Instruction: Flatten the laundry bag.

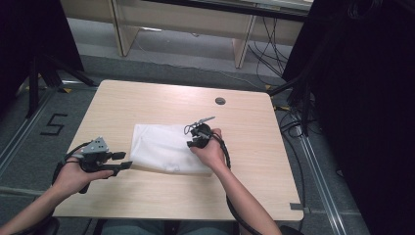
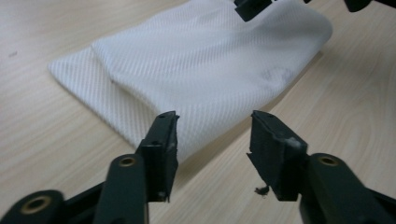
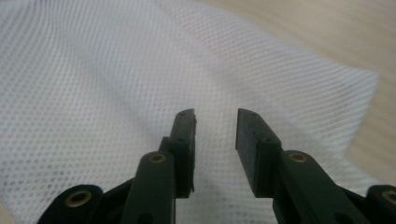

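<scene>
Lying folded, flat on table (image 1: 147, 196): white mesh cloth (image 1: 164, 147).

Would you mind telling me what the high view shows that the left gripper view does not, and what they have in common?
The high view alone takes in the whole wooden table, the round grommet near its far edge, the floor with a taped "5", and both forearms, with the left gripper at the cloth's left side. The left gripper view alone shows that gripper's jaws standing apart, nothing between them, and the cloth's woven mesh texture. Both share the folded white cloth on the table and the right gripper over it.
</scene>
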